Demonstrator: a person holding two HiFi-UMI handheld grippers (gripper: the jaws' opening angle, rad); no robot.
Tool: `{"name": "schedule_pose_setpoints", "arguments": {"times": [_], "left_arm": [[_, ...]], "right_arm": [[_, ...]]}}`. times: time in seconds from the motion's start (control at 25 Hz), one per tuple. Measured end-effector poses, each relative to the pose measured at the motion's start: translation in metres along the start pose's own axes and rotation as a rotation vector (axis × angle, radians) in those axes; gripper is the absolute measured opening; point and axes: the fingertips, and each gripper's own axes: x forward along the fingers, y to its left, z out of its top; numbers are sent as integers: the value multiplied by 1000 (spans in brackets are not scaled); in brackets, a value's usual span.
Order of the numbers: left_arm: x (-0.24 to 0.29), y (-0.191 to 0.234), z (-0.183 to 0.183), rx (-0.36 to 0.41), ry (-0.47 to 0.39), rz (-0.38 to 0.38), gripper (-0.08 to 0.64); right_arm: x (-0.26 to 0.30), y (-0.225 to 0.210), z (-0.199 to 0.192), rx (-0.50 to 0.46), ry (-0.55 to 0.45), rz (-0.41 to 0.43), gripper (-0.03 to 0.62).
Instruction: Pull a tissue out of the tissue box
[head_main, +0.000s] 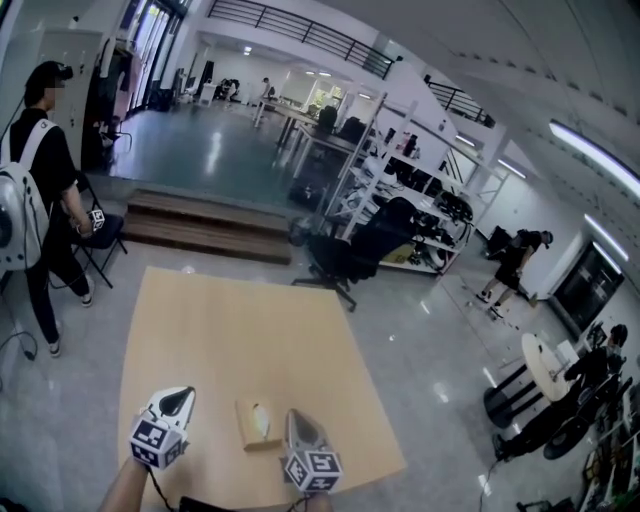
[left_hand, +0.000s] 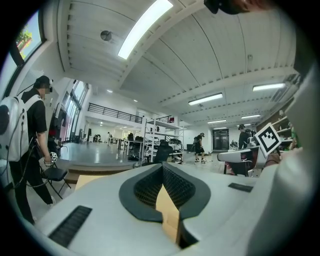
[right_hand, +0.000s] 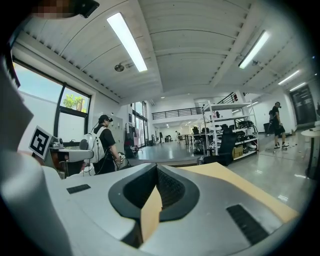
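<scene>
Lying on the desk (head_main: 240, 330) between the left gripper (head_main: 179, 398) and right gripper (head_main: 298, 420), both closed and empty, the tissue box (head_main: 258, 425) sits nearer the right one, long axis running away from the person.

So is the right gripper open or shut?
Shut. The right gripper has its jaws touching at the tips in its own view, with nothing gripped between them.

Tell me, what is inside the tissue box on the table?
A bit of white tissue shows at the top opening of the tissue box. Whatever else is inside is covered by the box's walls.
</scene>
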Motion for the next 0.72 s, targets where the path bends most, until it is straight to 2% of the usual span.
{"name": "schedule_pose_setpoints", "arguments": {"times": [0.44, 0.72], "left_arm": [[20, 4, -7, -28, 48, -31, 8], [22, 11, -47, -48, 99, 17, 8]], "right_arm": [[15, -6, -17, 11, 55, -16, 11], [28, -10, -45, 33, 110, 4, 11]]}}
